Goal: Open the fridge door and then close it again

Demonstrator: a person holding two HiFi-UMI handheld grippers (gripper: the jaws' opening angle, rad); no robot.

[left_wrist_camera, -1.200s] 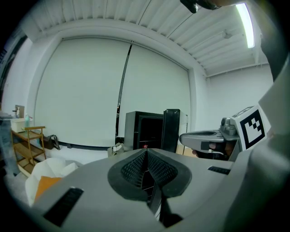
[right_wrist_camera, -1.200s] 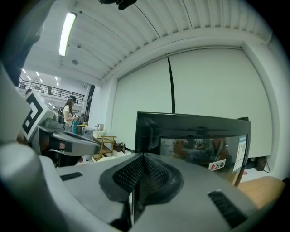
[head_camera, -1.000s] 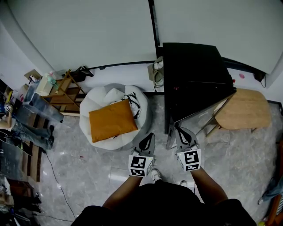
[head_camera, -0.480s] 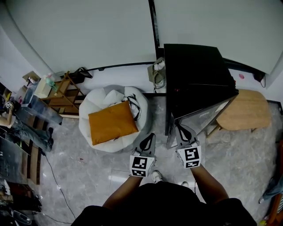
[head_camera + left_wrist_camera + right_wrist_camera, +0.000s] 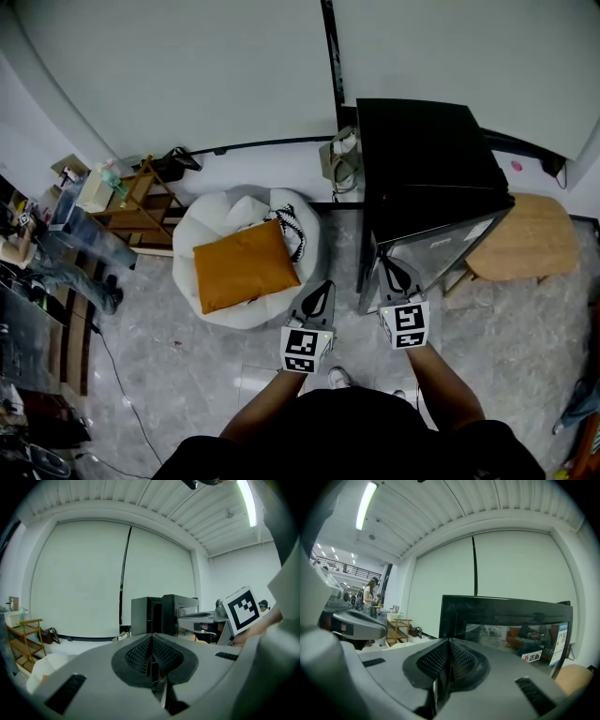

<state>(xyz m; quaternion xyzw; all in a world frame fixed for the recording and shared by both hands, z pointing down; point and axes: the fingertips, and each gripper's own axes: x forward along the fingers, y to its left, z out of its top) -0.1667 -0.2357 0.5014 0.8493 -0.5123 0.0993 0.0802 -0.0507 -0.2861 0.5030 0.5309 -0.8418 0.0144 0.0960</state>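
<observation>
- Two sets of fingers clenched, empty: left gripper [image 5: 322,291] above the floor, right gripper [image 5: 390,272] just before the door's free edge.
- Black boxy fridge [image 5: 422,150] against the wall, between white beanbag [image 5: 211,220] and wooden stool [image 5: 520,234].
- Door [image 5: 436,246] ajar, glossy, mirror-like.
- Sticker [image 5: 532,656] low on door: red logo, Chinese characters.

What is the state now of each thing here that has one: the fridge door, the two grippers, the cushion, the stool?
fridge door: open part way, its free edge toward the right gripper
left gripper: shut, nothing between its jaws
right gripper: shut, nothing between its jaws, pointing at the door
cushion: lying on top of the beanbag
stool: upright, beside the fridge
</observation>
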